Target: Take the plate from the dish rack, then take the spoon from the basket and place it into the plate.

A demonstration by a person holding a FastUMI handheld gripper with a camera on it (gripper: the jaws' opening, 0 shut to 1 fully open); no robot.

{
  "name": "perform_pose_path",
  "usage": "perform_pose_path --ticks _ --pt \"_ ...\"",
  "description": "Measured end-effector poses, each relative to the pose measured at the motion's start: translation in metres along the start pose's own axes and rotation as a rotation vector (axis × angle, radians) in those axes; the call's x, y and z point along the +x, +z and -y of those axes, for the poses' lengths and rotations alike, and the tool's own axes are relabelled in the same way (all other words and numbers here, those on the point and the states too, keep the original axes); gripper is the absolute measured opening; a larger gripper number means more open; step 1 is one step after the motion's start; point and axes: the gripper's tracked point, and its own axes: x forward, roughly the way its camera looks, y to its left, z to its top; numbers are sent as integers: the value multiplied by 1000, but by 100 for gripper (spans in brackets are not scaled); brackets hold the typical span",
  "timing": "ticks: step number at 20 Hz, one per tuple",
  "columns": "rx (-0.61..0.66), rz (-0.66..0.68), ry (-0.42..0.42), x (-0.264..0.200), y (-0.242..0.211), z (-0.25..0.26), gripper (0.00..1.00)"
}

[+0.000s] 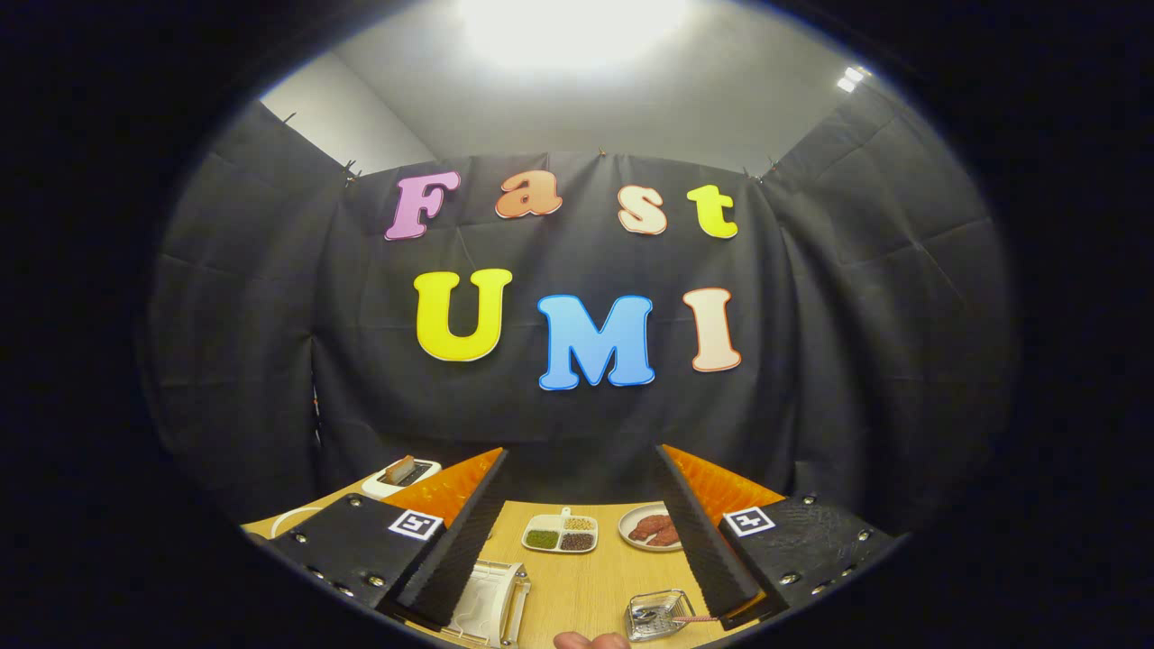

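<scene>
You're in a staged recording booth, not a real kitchen. Black cloth is clipped up as 3 walls across the middle of the frame, with plain white ceiling and a bright lamp at top. Down low there's a wooden table with kitchen props: a white dish rack, a small wire basket, and a sectioned dish.

On the light wooden tabletop there was one white plastic dish rack, one small wire basket holding one spoon with a pinkish handle, one white divided dish with three compartments of grains, and one round white plate carrying reddish slices. Toward the far left corner sat one white toaster-like appliance and one white rounded rim. One gripper stood with two fingers spread apart.
</scene>
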Motion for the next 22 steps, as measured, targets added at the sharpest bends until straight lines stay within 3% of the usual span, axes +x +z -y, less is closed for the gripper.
perform_pose_path --ticks 3,8,13,18,22 --pt "-5 -13 27 2 1 -8 98" --pt "35 -148 99 13 -25 -36 97" --pt "138 -501 262 23 -83 -90 98" --pt "151 -779 328 31 -140 -126 98" --pt "166 -954 318 36 -184 -142 98"
